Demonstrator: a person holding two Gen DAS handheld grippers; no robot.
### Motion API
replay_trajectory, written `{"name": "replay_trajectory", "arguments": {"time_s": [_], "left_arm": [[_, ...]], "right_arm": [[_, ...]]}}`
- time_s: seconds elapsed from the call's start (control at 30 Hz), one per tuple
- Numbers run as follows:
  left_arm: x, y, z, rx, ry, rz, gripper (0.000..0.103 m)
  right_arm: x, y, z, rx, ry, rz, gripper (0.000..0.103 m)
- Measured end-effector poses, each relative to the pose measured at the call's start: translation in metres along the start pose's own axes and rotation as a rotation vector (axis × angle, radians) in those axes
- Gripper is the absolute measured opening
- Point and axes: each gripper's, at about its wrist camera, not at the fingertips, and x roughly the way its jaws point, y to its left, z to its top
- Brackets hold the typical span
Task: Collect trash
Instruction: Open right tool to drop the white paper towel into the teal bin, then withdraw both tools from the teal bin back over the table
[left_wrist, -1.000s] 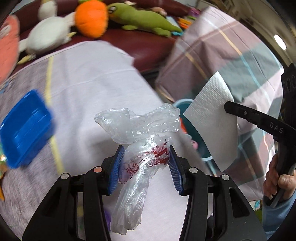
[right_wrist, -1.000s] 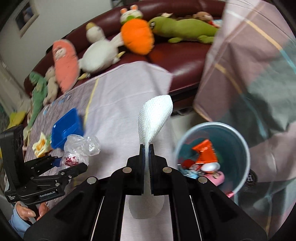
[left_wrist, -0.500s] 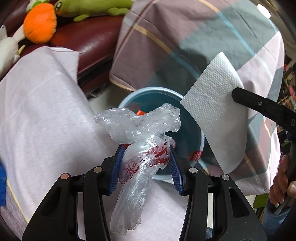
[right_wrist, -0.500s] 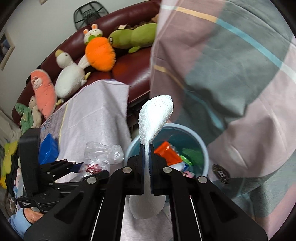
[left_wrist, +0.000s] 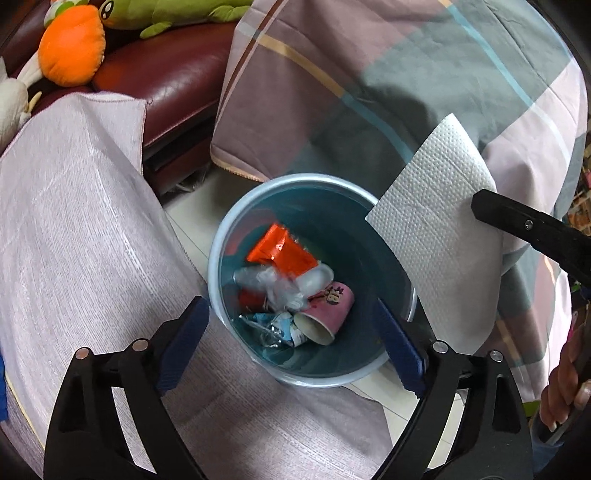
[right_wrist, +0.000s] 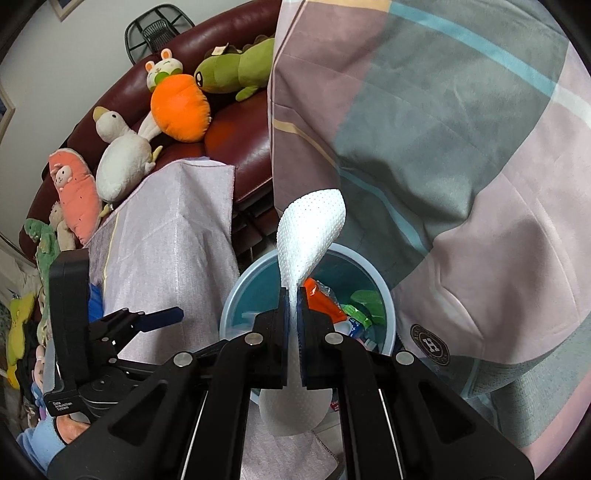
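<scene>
Your left gripper (left_wrist: 291, 325) hangs over the round blue plastic bin (left_wrist: 218, 258), its blue-padded jaws having just swung apart to stand wide, with nothing between them. The crumpled clear plastic bag (left_wrist: 273, 284) lies inside the bin on top of the other rubbish: an orange foil wrapper (left_wrist: 280, 251), a pink paper cup (left_wrist: 328, 310) on its side, and small scraps of blue and white packaging beneath. You cannot make out whether the bag has settled, since it is blurred.

Your right gripper (right_wrist: 293, 306) is clamped tight on a white embossed paper towel (right_wrist: 310, 236), which sticks up past the pads and also hangs below them. In the left wrist view that towel (left_wrist: 432, 229) sits above the bin's right rim, so it is over the bin's edge, not inside it.

The bin stands on a pale tiled floor, just beside a table draped in a lilac woven cloth (left_wrist: 74, 229). Behind it hangs a plaid fabric of mauve, grey and pink (left_wrist: 369, 74). A dark red leather sofa (right_wrist: 236, 140) carries plush toys, among them an orange carrot (right_wrist: 181, 107), a green dinosaur (right_wrist: 236, 70) and a white duck (right_wrist: 122, 158).
</scene>
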Motion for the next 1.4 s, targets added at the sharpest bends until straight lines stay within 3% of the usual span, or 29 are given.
{"name": "replay_trajectory", "arguments": {"time_s": [0.67, 0.7, 0.83, 1.03, 1.1, 1.4], "left_arm": [[-0.025, 0.027, -0.03, -0.033, -0.019, -0.006, 0.095], [-0.026, 0.028, -0.031, -0.034, -0.02, -0.008, 0.095], [-0.027, 0.034, -0.034, -0.046, -0.024, -0.015, 0.095], [-0.033, 0.047, -0.041, -0.076, -0.031, -0.022, 0.096], [-0.035, 0.052, -0.044, -0.086, -0.033, -0.021, 0.096], [-0.052, 0.072, -0.063, -0.137, -0.048, -0.031, 0.096]], "right_arm": [[0.039, 0.014, 0.001, 0.005, 0.084, -0.039, 0.009], [0.042, 0.015, 0.001, 0.01, 0.091, -0.042, 0.013], [0.046, 0.019, 0.0, 0.007, 0.095, -0.05, 0.046], [0.045, 0.029, 0.0, -0.002, 0.097, -0.061, 0.068], [0.044, 0.033, 0.0, -0.003, 0.101, -0.061, 0.074], [0.044, 0.055, -0.009, 0.0, 0.141, -0.059, 0.078]]}}
